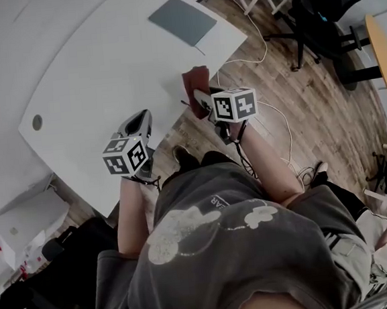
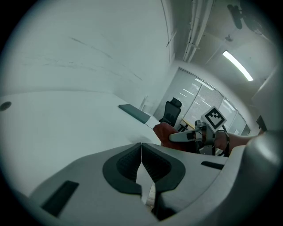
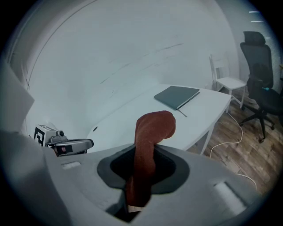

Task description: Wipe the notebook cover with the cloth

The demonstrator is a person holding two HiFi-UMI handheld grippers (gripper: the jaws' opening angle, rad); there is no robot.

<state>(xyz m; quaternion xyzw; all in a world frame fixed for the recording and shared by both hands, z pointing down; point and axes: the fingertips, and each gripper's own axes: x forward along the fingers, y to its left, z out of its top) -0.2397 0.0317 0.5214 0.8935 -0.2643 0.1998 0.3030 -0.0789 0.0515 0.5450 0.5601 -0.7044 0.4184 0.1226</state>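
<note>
Cloth (image 3: 154, 126), fuzzy rust-red, curls from right tool (image 3: 143, 152).

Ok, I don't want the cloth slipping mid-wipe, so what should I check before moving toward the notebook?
1. Grip: ok. The right gripper is shut on the cloth, whose free end sticks up past the jaws.
2. The notebook lies closed and flat on the table: ok.
3. Nothing lying on its cover: ok.
4. Contact with the cover: not ok. The cloth is by the table's near edge, well apart from the notebook.
5. Spare gripper: ok. The left gripper is shut and empty.
6. Dirt on the cover: cannot tell.
</note>
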